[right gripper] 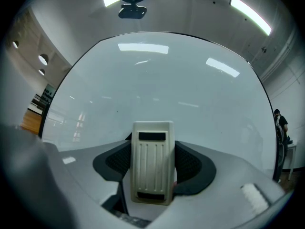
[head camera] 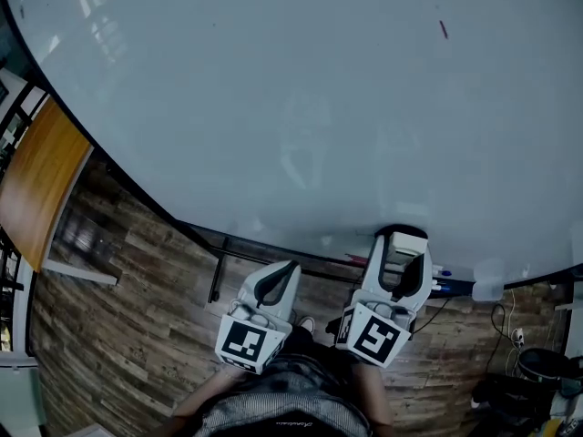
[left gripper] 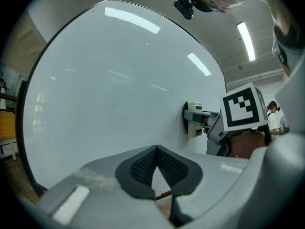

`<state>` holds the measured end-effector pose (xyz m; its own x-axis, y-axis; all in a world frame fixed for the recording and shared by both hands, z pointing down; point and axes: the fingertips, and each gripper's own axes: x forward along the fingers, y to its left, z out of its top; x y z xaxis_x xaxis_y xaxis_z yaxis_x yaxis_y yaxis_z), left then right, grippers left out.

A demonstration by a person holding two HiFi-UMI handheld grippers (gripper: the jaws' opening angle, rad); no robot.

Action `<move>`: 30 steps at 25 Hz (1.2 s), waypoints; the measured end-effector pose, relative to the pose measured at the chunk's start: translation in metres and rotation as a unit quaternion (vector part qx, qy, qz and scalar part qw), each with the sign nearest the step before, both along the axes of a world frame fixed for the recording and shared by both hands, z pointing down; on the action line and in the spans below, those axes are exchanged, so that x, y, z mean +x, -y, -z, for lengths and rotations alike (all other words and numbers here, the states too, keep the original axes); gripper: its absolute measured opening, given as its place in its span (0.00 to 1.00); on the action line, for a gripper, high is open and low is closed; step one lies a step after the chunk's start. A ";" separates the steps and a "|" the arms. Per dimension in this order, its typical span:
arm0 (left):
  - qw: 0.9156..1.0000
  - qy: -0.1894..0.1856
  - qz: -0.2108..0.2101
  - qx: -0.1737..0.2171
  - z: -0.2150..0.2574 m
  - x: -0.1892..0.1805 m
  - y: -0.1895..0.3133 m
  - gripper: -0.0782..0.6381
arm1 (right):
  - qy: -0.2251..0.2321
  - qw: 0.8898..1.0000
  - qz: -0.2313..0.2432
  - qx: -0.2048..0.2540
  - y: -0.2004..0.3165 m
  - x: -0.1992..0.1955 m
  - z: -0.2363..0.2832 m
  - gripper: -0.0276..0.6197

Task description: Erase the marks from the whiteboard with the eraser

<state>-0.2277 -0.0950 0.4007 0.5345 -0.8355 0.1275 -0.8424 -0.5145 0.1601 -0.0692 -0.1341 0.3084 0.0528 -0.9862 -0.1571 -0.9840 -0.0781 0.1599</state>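
Observation:
The whiteboard (head camera: 273, 89) fills most of the head view; a short red mark (head camera: 443, 29) sits near its upper right. My right gripper (head camera: 399, 242) is shut on a cream ribbed eraser (right gripper: 152, 161), which is pressed flat against the lower part of the board (right gripper: 157, 80). From the left gripper view the eraser (left gripper: 194, 119) shows edge-on against the board (left gripper: 109, 89). My left gripper (head camera: 284, 273) hangs lower, off the board, to the left of the right one. Its dark pads (left gripper: 143, 166) meet at the tip with nothing between them.
A tray (head camera: 437, 279) with markers runs under the board's lower edge. The floor (head camera: 127, 317) is wooden planks. A wooden tabletop (head camera: 36, 180) stands at the left. Cables and a dark bin (head camera: 547, 364) lie at the lower right. A person (left gripper: 275, 117) stands far off.

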 end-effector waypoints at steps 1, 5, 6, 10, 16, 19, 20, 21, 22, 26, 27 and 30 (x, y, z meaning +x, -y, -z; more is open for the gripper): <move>1.000 -0.004 -0.008 -0.003 0.001 -0.006 0.002 0.11 | 0.003 1.000 -0.002 -0.001 0.000 -0.007 0.000 0.45; 0.999 -0.003 -0.044 -0.001 0.007 -0.028 0.015 0.11 | 0.007 1.000 -0.003 0.002 0.008 -0.047 0.003 0.45; 0.999 -0.003 -0.051 0.001 0.008 -0.035 0.019 0.11 | 0.008 1.000 -0.003 0.004 0.010 -0.058 0.004 0.45; 0.998 -0.003 -0.062 0.006 0.011 -0.072 0.025 0.11 | 0.009 1.000 -0.002 0.008 0.013 -0.102 0.008 0.45; 0.999 -0.013 -0.051 -0.002 0.000 -0.147 0.033 0.11 | 0.000 1.000 -0.001 0.015 0.020 -0.175 0.011 0.45; 0.998 -0.004 -0.055 0.001 -0.002 -0.167 0.035 0.11 | -0.011 1.000 -0.001 0.013 0.025 -0.195 0.013 0.45; 0.998 0.006 -0.059 0.010 -0.001 -0.169 0.035 0.11 | -0.011 1.000 -0.001 0.013 0.026 -0.196 0.014 0.45; 0.998 0.018 -0.062 0.020 -0.001 -0.172 0.034 0.11 | -0.009 1.000 -0.002 0.013 0.026 -0.197 0.015 0.45; 0.997 0.027 -0.063 0.028 -0.001 -0.176 0.033 0.11 | -0.007 1.000 -0.002 0.014 0.026 -0.199 0.016 0.45; 0.999 0.008 -0.033 0.012 -0.004 -0.212 0.033 0.11 | -0.008 1.000 0.000 0.016 0.033 -0.227 0.013 0.45; 1.000 0.004 -0.026 0.007 -0.005 -0.223 0.033 0.11 | -0.010 1.000 0.001 0.015 0.035 -0.236 0.012 0.45; 1.000 0.004 -0.007 0.008 -0.005 -0.251 0.033 0.12 | -0.020 1.000 0.006 0.012 0.041 -0.262 0.011 0.45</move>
<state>-0.4789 -0.1278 0.4058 0.5452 -0.8299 0.1187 -0.8364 -0.5288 0.1441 -0.3314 -0.1747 0.2973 0.0346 -0.9827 -0.1822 -0.9777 -0.0711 0.1977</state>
